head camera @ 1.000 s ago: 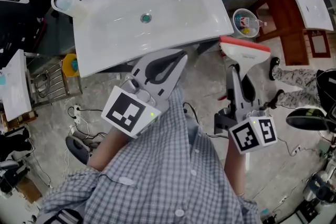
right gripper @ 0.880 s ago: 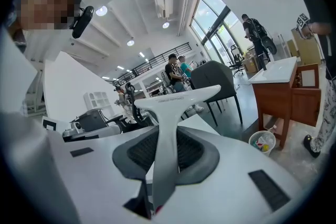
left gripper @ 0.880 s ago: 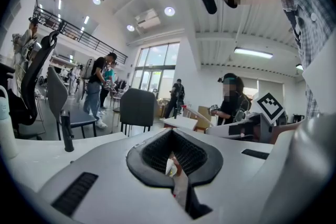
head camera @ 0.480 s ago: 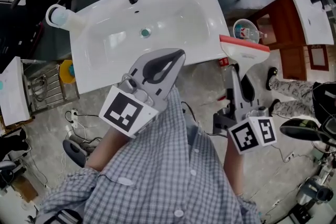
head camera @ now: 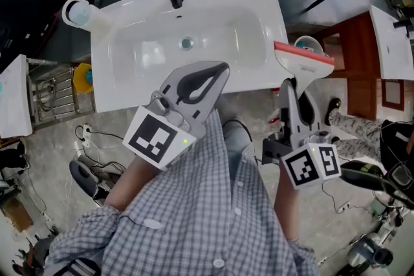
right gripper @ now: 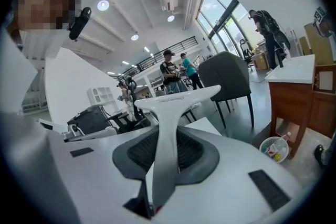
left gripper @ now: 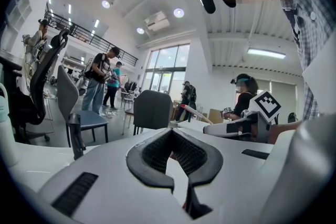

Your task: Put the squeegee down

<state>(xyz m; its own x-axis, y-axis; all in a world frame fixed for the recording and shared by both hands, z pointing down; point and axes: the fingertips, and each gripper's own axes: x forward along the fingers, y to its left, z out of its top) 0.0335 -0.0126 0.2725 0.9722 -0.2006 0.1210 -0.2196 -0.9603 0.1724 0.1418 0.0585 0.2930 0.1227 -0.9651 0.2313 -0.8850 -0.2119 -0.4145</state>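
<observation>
One line of small print on the squeegee [right gripper: 167, 149] head, illegible. The cubes on left gripper [head camera: 220, 66] and right gripper [head camera: 289, 84] bear coded square markers, no lettering.

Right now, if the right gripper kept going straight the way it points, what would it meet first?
Probably the sink at its right rim: the held squeegee leads, its blade beside that corner, though height there is unclear.
</observation>
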